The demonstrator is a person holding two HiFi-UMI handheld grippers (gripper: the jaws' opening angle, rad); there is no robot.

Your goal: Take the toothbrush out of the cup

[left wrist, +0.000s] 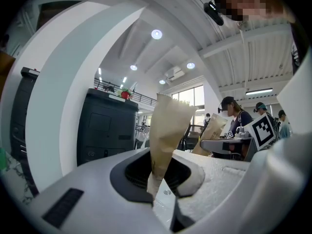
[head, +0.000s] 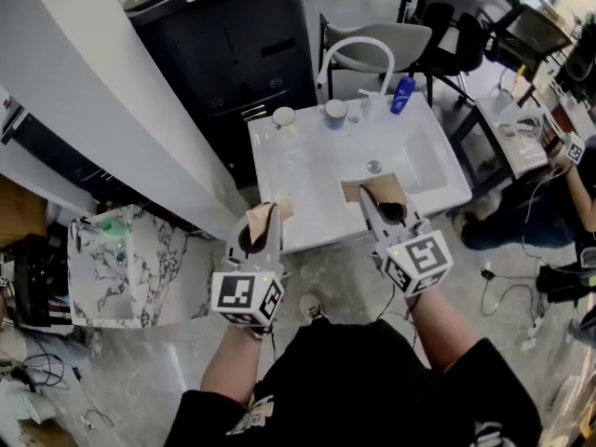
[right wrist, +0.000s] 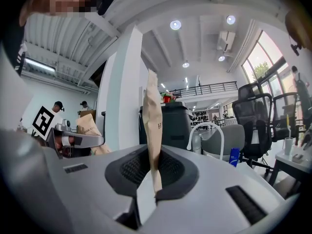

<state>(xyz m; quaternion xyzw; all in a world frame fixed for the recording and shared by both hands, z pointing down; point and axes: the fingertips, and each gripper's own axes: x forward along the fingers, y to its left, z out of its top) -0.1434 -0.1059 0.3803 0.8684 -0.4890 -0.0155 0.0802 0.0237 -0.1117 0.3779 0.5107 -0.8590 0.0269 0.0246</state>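
White desk (head: 307, 170) with a sunken basin lies ahead of and below both of my tools. A black cabinet (head: 233, 45) stands beyond it, past my left tip. A marble-topped low table (head: 140, 268) sits off to the left of my left hand. A grey chair (head: 391, 40) stands behind the desk's far edge, with a white arched tube (head: 358, 41) in front of it.

Left hand-held gripper (head: 265, 214) points level at the desk's near left corner, its jaws clamped on the left paper piece (left wrist: 165, 130), brown and standing up between the pads. Right hand-held gripper (head: 377, 198) points level over the desk's near edge, its jaws clamped on the right paper piece (right wrist: 152, 126), brown, upright and thin, edge-on to its own camera.

Two cups stand at the desk's far edge, well ahead of both tips. The pale cup (head: 284, 116) is ahead of the left hand-held gripper and slightly to its right. The blue-grey cup (head: 335, 112) is ahead, between the lines of the two hand-held grippers and nearer the right one's. Both are well apart from the jaws. The toothbrush is too small to make out, and I can't tell which cup has it.

A blue bottle (head: 402, 94) stands further right on the far edge, ahead of the right hand-held gripper. The drain (head: 373, 167) is just beyond the right paper piece.
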